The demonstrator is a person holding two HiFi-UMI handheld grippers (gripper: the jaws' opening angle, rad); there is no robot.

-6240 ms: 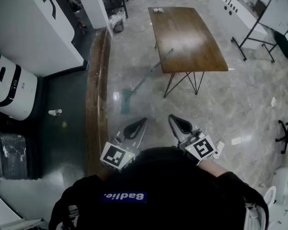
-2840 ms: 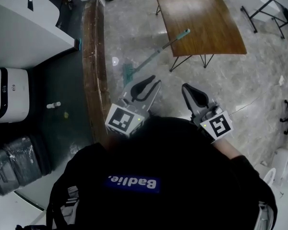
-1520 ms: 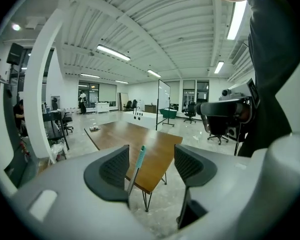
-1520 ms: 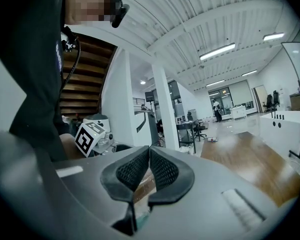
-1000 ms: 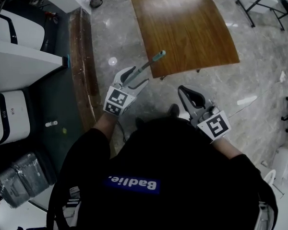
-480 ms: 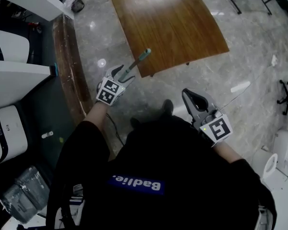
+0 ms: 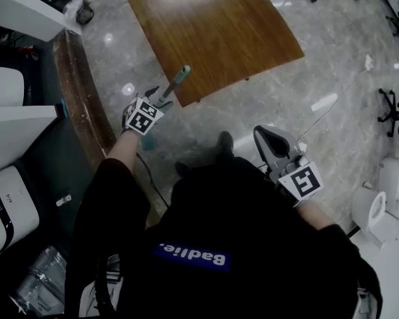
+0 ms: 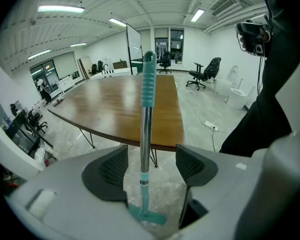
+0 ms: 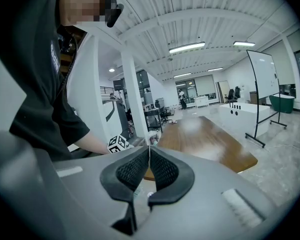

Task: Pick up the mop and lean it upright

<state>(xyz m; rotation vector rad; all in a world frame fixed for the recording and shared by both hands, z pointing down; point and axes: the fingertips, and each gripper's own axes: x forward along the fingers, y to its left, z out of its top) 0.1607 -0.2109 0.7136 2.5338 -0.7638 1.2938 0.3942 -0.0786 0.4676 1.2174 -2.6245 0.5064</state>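
Wooden table, mop between left gripper jaws, gap unseen overhead

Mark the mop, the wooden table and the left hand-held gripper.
mop (image 8: 148, 84), left gripper view, on the teal grip of its handle.
wooden table (image 8: 105, 109), left gripper view, on the bare tabletop.
left hand-held gripper (image 8: 151, 155), left gripper view, midway between its two jaw tips.

The left gripper is at the mop, by the brown table. The right gripper is apart.
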